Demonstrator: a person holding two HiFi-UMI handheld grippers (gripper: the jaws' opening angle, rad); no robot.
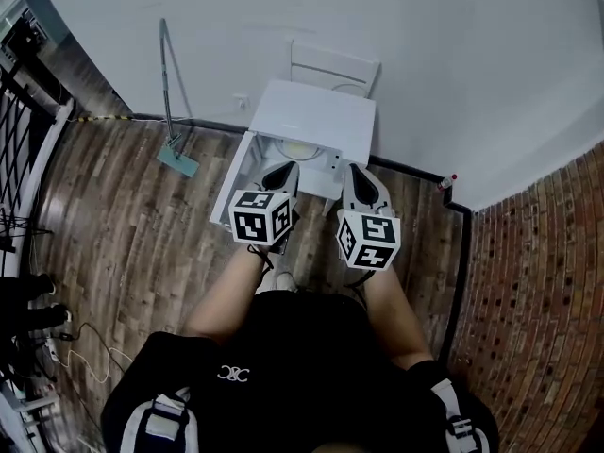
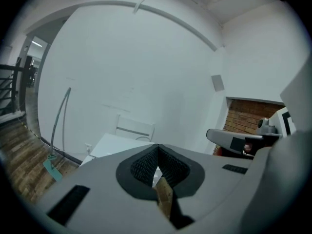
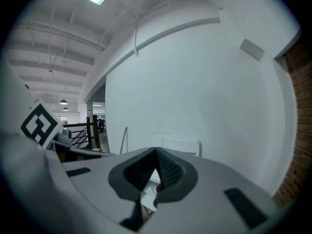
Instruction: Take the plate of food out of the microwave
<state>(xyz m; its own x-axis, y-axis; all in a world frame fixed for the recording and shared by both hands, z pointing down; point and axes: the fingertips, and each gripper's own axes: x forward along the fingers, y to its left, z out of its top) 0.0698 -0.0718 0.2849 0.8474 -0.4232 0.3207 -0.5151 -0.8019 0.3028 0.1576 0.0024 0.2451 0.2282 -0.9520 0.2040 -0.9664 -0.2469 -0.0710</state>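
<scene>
A white microwave point(image 1: 316, 116) stands on the wooden floor against the white wall. Its door point(image 1: 236, 185) hangs open toward the left. Inside the open front a pale round plate point(image 1: 298, 148) shows; the food on it is too small to make out. My left gripper point(image 1: 281, 172) hovers just in front of the opening, its jaws shut on nothing. My right gripper point(image 1: 364, 179) is beside it, in front of the microwave's right side, its jaws also together and empty. In the left gripper view the shut tips point(image 2: 157, 148) point over the microwave's top point(image 2: 114, 144).
A white frame point(image 1: 332, 67) leans on the wall behind the microwave. A long-handled mop point(image 1: 176, 155) rests to the left. A small red-capped object point(image 1: 447, 181) sits by the corner. Brick flooring point(image 1: 538, 291) lies right; a metal railing point(image 1: 24, 149) and cables lie left.
</scene>
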